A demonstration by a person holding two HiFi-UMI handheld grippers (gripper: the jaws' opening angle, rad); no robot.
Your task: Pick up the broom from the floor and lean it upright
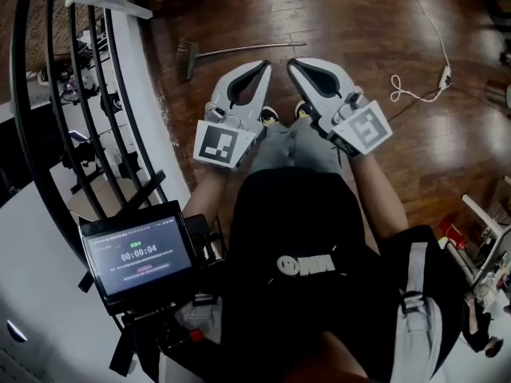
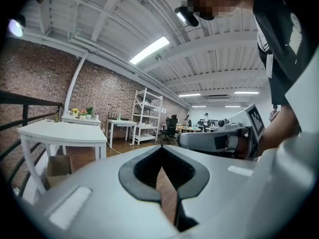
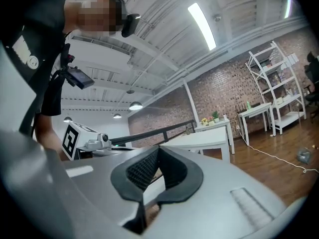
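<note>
The broom [image 1: 192, 57] lies flat on the wooden floor at the top of the head view, its brush head to the left and its thin handle running right. Both grippers are held up in front of the person's body, well short of the broom and pointing roughly level. My left gripper [image 1: 265, 65] is shut with nothing in it; in its own view the jaws [image 2: 162, 149] meet on empty air. My right gripper [image 1: 292, 64] is also shut and empty, and its tips [image 3: 158, 149] are together. The two grippers sit side by side, tips close.
A black railing [image 1: 48, 134] and white ledge run along the left. A white cable with a plug [image 1: 423, 70] lies on the floor to the right. A tablet screen [image 1: 140, 254] is mounted at the lower left. A white table [image 2: 60, 133], a cardboard box [image 2: 57, 168] and shelving [image 2: 147, 116] stand beyond.
</note>
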